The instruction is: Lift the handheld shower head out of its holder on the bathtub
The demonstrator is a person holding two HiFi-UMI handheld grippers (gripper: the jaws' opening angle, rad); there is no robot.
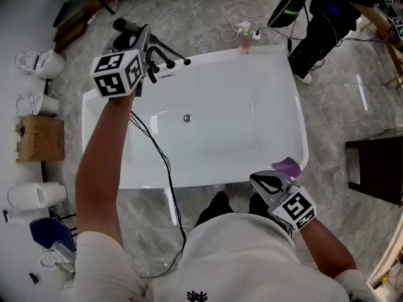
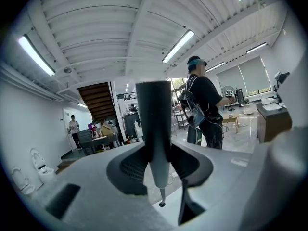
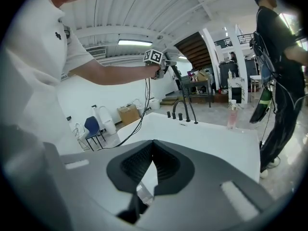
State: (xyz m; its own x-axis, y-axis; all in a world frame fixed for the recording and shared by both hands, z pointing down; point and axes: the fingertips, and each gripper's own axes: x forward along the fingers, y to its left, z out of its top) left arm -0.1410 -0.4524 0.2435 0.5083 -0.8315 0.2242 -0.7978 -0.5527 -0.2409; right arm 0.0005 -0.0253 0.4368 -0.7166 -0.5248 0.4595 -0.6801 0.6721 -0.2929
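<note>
The right claw (image 1: 259, 182), close to the person's body at the bathtub's (image 1: 277, 99) near rim, has its jaws together with nothing between them. The left claw (image 1: 143, 39) is above the bathtub's far left corner. It grips the black shower head (image 1: 126, 25) by its handle, raised above the faucet (image 1: 165, 58).

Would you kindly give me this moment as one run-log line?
left gripper: shut on shower head, above bathtub corner | right gripper: shut, empty | phase: lift
</note>
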